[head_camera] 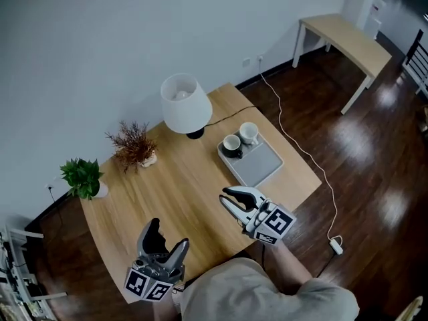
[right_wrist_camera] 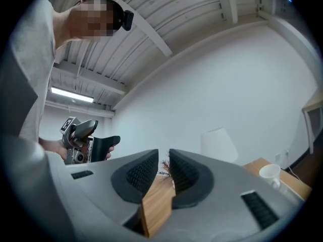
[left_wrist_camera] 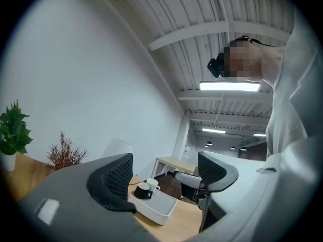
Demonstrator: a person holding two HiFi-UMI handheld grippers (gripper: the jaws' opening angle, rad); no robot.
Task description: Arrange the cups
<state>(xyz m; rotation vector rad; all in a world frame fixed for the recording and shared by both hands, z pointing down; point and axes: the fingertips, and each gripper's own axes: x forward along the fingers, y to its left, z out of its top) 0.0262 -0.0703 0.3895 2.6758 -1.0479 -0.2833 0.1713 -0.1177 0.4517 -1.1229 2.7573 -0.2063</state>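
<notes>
Scene: pale wooden table with visible grain and rounded corners, on a dark glossy plank floor.

Task items: a shallow grey rectangular tray with rounded corners lies beside the table's right-hand edge, about midway along it. Two small round cups stand in the tray's end toward the lamp, just beside each other. The black cup has a pale inside. The white cup looks glazed and sits nearer the far corner. The rest of the tray is bare and matte.

Back edge of the table, by the wall:
- lamp with a white tapered shade on a dark base, close to the tray
- dried plant, brown and twiggy, in a small pale holder
- green plant, leafy, in a white pot at the left corner

A white cable runs from the lamp over the right-hand edge to the floor.

Left gripper: above the near edge, jaws wide apart, nothing between them. Its own view shows ribbed black pads, and through the gap the tray with both cups on it, well apart from the jaws.

Right gripper: above the near right part of the table, short of the tray. Its jaws are drawn almost together with a thin slit left. Only table wood shows through the slit, and nothing is held. Its view catches the white cup off to the right.
</notes>
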